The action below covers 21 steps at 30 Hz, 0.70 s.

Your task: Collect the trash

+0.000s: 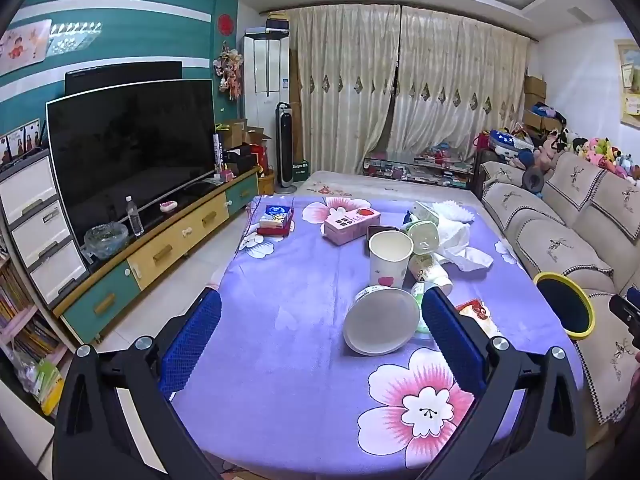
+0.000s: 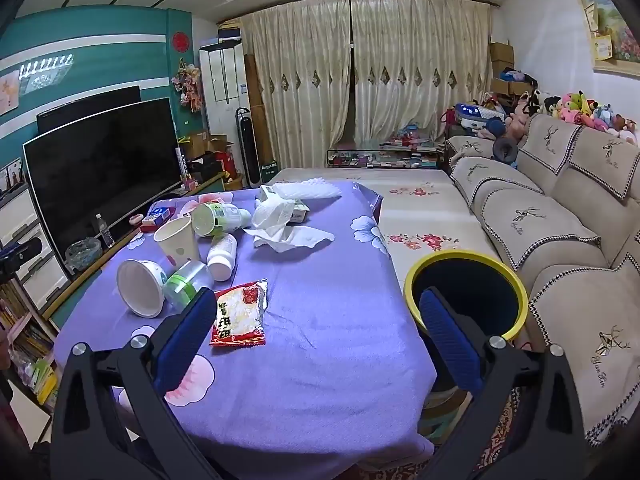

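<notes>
Trash lies on a table under a purple flowered cloth (image 1: 288, 320) (image 2: 328, 320). A tipped white paper bowl (image 1: 378, 320) (image 2: 140, 288), an upright paper cup (image 1: 390, 258) (image 2: 178, 240), a red snack wrapper (image 2: 240, 314) (image 1: 476, 312), plastic bottles (image 2: 220, 218) and crumpled tissue (image 2: 288, 236) (image 1: 460, 248) sit there. A yellow-rimmed black bin (image 2: 468, 292) (image 1: 564, 306) stands at the table's right side. My left gripper (image 1: 320, 336) hovers open just short of the bowl. My right gripper (image 2: 320, 332) hovers open with the wrapper by its left finger and the bin behind its right finger.
A pink carton (image 1: 350, 222) and a blue-red box (image 1: 276, 218) lie at the table's far end. A beige sofa (image 2: 560, 216) runs along the right. A TV (image 1: 132, 152) on a low cabinet (image 1: 168, 252) lines the left wall. Curtains hang at the back.
</notes>
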Available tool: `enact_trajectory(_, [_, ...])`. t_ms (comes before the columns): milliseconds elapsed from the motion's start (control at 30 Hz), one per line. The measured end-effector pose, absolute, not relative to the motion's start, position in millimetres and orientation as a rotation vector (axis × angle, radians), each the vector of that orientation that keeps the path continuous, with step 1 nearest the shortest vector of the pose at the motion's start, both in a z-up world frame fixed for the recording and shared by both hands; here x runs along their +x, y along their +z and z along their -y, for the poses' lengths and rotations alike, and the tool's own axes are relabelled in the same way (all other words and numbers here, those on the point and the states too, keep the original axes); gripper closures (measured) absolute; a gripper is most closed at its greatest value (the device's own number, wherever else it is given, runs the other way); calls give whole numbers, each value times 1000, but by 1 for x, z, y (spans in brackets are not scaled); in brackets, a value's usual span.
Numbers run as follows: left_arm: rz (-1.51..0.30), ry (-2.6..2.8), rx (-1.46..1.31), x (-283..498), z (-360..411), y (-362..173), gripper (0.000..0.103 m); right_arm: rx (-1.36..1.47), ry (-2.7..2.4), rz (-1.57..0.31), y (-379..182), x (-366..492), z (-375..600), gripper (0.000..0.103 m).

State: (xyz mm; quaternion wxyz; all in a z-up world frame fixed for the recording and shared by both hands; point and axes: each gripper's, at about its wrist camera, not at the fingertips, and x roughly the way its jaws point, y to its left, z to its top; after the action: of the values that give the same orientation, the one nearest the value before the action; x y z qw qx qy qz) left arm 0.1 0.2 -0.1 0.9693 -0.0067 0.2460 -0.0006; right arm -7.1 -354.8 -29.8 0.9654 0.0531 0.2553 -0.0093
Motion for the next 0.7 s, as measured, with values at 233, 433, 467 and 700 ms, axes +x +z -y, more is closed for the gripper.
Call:
enact_trajectory(233, [-507, -3, 2, 4, 3, -3, 4, 113, -22, -519, -32, -5, 354, 6])
enact_trajectory(433, [-502, -9, 5, -4, 6, -3, 4, 120, -18, -524, -34, -3, 355, 6])
enact_trajectory(467, [-502, -11, 7, -5, 7, -2, 4, 121, -17, -524, -33, -4, 355, 6])
enact_trajectory(700, [-505, -15, 8, -3, 6, -3, 4, 120, -18, -522, -33, -3, 355, 6])
